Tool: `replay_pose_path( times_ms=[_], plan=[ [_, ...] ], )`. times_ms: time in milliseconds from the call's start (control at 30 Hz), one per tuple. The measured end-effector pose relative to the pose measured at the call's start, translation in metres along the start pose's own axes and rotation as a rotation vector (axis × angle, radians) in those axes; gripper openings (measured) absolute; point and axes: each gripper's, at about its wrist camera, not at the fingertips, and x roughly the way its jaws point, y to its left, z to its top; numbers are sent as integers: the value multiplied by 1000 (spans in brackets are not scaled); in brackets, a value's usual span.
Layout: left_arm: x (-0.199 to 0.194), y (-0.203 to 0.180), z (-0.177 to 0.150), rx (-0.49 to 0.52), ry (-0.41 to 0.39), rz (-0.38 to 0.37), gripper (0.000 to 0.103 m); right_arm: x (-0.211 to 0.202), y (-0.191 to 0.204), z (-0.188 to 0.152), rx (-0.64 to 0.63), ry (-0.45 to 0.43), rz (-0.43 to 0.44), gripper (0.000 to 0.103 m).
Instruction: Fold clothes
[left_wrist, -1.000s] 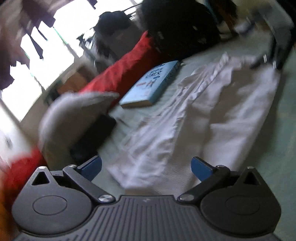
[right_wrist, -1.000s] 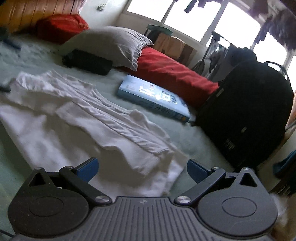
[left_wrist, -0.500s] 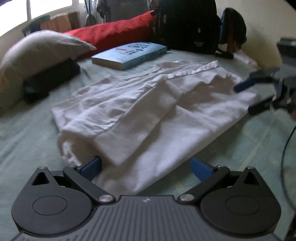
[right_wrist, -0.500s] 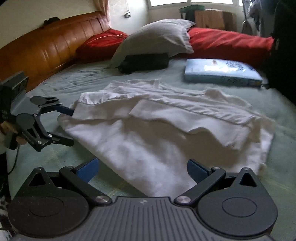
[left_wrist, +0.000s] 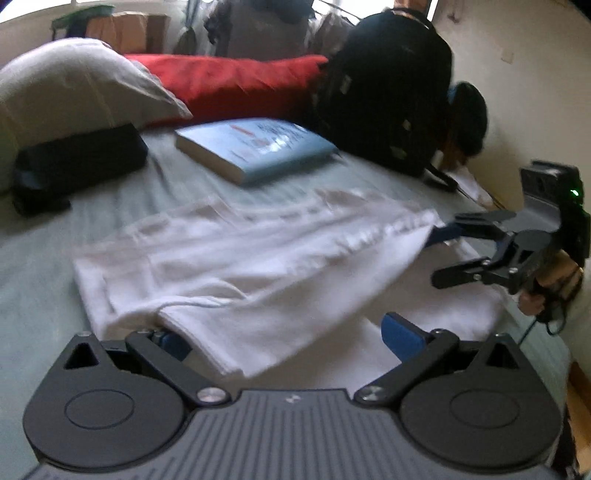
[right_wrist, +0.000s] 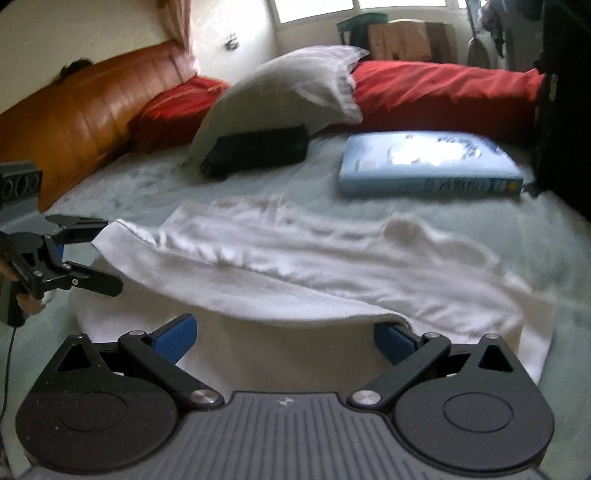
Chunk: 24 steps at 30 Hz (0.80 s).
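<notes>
On the bed (right_wrist: 517, 229), nearest both cameras, lies one white garment (left_wrist: 258, 266), spread over the pale green sheet with its folds running lengthwise. The left tongs (left_wrist: 284, 336) stand wide apart at one end of it; an upper layer of cloth drapes over the left blue pad, and the right pad is bare above the fabric. The right tongs (right_wrist: 284, 336) are likewise spread wide at the opposite end, where a raised cloth edge crosses between the pads and covers the top of the right one. Neither pair is seen pinching the cloth. Each tool shows in the other's view: the right tongs at the garment's far corner in the left wrist view, fingers apart, with a hand (left_wrist: 550, 288) on the grip. Motion blur softens the cloth detail.

Beyond the garment, counted: one blue book (right_wrist: 428, 166) lying flat, well apart from the cloth; one black pouch (right_wrist: 255, 151) touching the foot of one grey pillow (right_wrist: 291, 92); two red cushions (right_wrist: 443, 92) behind; one black backpack (left_wrist: 388, 107) beside the book; one brown headboard (right_wrist: 81, 110) at the far end.
</notes>
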Motion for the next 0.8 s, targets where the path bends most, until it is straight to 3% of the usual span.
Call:
replay_pose_path(
  times_ms=[200,333,500,633,767,800],
  plan=[
    [10,25,39,-68,-110,99,102,6,-24,29,34,-96,-57,103],
    [6,28,45,-88,-150,147,102,-3,-32,42,59,-173,-103,103],
    [-2,3,26,44,-135,140,102,-34,-30,39,44,-233,-98,103],
    [7,-11,-4,138,-54,174,102,-33,-19,15,-25,-140,-76,103],
    [12,-2,-37,103,44,201,102,-5,-22,-14,-97,10,-194,103],
    [8,-3,-43,119,37,202,102,-7,-21,-15,-88,2,-198,103]
  ],
)
